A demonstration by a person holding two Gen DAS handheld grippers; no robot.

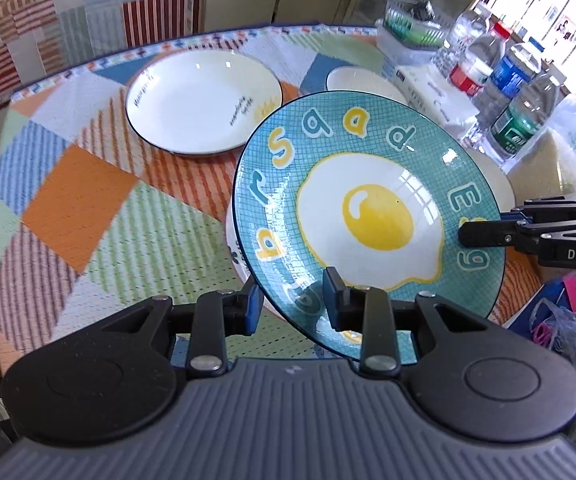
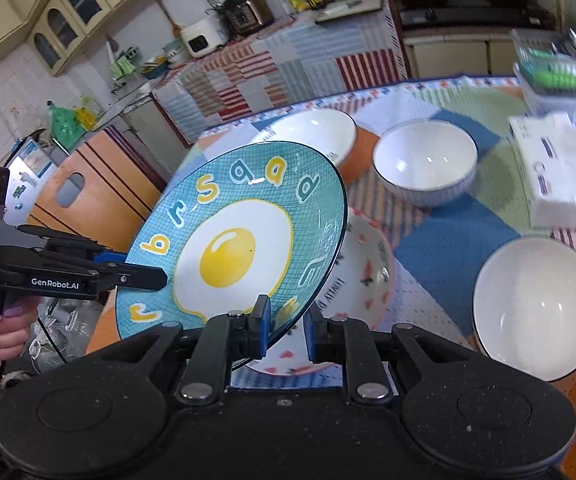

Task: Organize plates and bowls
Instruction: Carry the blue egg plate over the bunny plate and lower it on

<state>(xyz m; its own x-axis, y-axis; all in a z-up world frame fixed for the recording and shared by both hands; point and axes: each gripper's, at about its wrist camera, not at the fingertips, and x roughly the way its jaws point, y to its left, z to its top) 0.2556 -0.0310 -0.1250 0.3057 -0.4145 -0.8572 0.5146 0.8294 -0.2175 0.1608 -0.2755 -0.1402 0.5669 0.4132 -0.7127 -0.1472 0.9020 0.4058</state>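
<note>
Left gripper (image 1: 292, 308) and right gripper (image 2: 286, 330) clamped on opposite plate (image 1: 367, 216) rims, angled downward.

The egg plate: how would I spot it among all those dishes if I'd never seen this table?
Find the round table with the patchwork cloth. Above its near edge, two handheld grippers hold one tilted plate by opposite rims. Unlike the white plate and white bowls, it is teal, with a fried egg and scattered letters.

I see a round table (image 2: 447, 240) under a patchwork cloth. On it sits a white plate (image 1: 204, 100); right of that plate, two white bowls (image 2: 425, 166) (image 2: 537, 306), a tissue pack (image 2: 559, 176), bottles (image 1: 521, 120).
</note>
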